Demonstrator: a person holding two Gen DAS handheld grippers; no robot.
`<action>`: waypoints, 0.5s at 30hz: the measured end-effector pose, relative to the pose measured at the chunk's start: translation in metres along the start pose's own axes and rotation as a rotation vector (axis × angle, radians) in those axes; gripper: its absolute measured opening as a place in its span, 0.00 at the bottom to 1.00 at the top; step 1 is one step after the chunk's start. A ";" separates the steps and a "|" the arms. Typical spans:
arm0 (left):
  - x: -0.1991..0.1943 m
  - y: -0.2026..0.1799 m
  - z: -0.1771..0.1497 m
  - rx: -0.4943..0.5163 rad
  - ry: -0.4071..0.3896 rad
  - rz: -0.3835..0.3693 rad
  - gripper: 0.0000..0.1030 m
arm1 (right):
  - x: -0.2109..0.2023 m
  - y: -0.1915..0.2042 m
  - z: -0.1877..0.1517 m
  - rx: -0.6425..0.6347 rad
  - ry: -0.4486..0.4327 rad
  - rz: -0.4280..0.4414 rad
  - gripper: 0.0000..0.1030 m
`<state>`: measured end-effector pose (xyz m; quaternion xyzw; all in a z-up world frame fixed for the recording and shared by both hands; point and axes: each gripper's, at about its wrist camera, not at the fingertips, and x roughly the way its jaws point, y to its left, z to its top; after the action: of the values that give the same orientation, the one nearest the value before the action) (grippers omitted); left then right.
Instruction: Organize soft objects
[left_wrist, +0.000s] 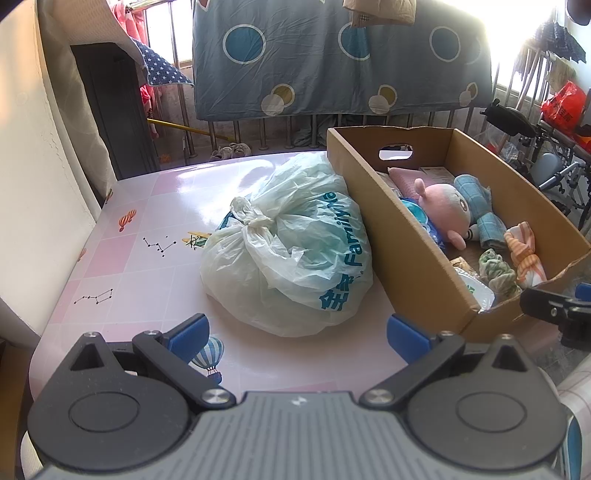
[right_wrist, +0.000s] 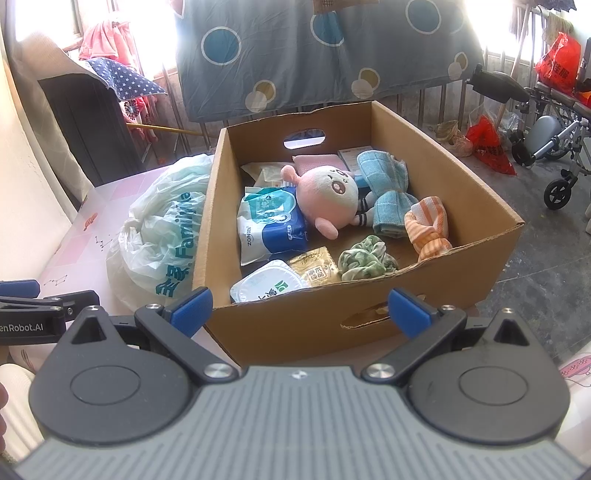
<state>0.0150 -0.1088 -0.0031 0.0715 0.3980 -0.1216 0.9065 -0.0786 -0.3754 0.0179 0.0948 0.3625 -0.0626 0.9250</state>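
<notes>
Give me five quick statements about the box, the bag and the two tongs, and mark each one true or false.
1. The pink plush doll lies inside the cardboard box. True.
2. The white plastic bag is untied and spilling out. False: its top is knotted shut.
3. The left tongs grip the bag. False: they are open, holding nothing.
4. The green scrunchie sits in the box near its front wall. True.
5. The right tongs are open and empty. True.
</notes>
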 end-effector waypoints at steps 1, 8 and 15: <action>0.000 0.000 0.000 0.000 0.000 -0.001 1.00 | 0.000 0.000 0.000 0.001 0.000 -0.001 0.99; 0.000 0.000 0.000 -0.002 -0.001 0.002 1.00 | 0.001 0.000 0.001 -0.001 0.000 0.004 0.99; 0.000 0.000 0.000 -0.003 -0.002 0.003 1.00 | 0.001 0.000 0.001 -0.001 0.001 0.005 0.99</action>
<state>0.0156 -0.1085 -0.0032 0.0708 0.3971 -0.1197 0.9072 -0.0774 -0.3756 0.0179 0.0952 0.3626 -0.0602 0.9251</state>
